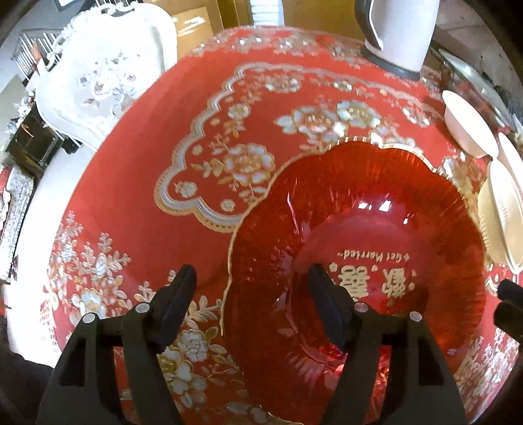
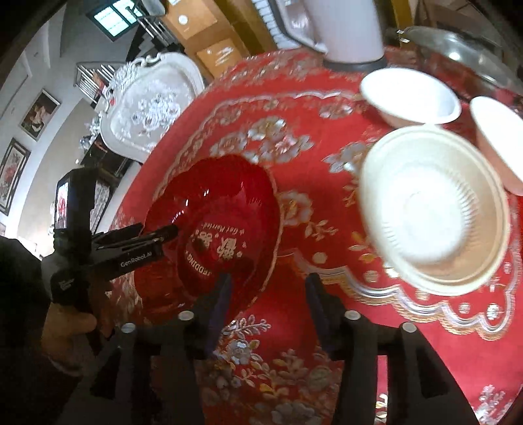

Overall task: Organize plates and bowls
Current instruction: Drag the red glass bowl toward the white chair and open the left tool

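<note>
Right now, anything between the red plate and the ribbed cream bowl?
No object. In the right wrist view only bare red tablecloth separates the red plate from the ribbed cream bowl.

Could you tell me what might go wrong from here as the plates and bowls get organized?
The left gripper is open astride the edge of the red plate; the glossy rim could slip when pinched. The ribbed cream bowl sits close to two white bowls, so moving one may knock another. The kettle behind them could be bumped.
</note>
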Demonstrator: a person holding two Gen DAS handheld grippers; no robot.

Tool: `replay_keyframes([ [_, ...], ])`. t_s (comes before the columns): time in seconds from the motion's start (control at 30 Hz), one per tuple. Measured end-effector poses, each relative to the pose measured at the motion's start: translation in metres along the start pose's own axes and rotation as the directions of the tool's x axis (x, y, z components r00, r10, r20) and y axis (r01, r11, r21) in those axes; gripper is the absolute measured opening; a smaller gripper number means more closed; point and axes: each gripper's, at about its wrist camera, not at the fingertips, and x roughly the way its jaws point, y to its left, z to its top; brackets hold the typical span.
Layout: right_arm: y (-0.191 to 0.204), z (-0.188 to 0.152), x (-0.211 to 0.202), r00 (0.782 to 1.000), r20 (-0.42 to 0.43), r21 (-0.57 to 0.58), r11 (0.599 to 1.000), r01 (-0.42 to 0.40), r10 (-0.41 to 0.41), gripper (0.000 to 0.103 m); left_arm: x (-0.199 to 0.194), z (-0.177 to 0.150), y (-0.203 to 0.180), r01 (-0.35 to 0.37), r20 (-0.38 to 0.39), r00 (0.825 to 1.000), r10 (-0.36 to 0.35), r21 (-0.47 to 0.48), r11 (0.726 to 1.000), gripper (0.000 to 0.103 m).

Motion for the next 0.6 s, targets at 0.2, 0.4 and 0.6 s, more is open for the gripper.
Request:
replay_keyframes([
  [0.2, -0.021, -0.007, -0.016, 1.000, 0.010, 0.054, 0.998, 0.009, -0.010, 0.055, -0.020, 0.008, -0.005, -0.014, 0.046, 0.999, 0.013, 0.006, 1.000, 0.070],
  [0.4, -0.028, -0.010, -0.034, 0.999, 0.029, 0.056, 0.998, 0.026, -0.028, 0.055, -0.037, 0.015, -0.015, 0.001, 0.074, 0.997, -0.002, 0.007, 1.000, 0.070],
  [0.6, -0.028, -0.011, -0.045, 0.999, 0.047, 0.047, 0.999, 0.023, -0.026, 0.056, -0.051, 0.021, -0.032, 0.030, 0.097, 0.995, -0.033, 0.028, 0.999, 0.070],
])
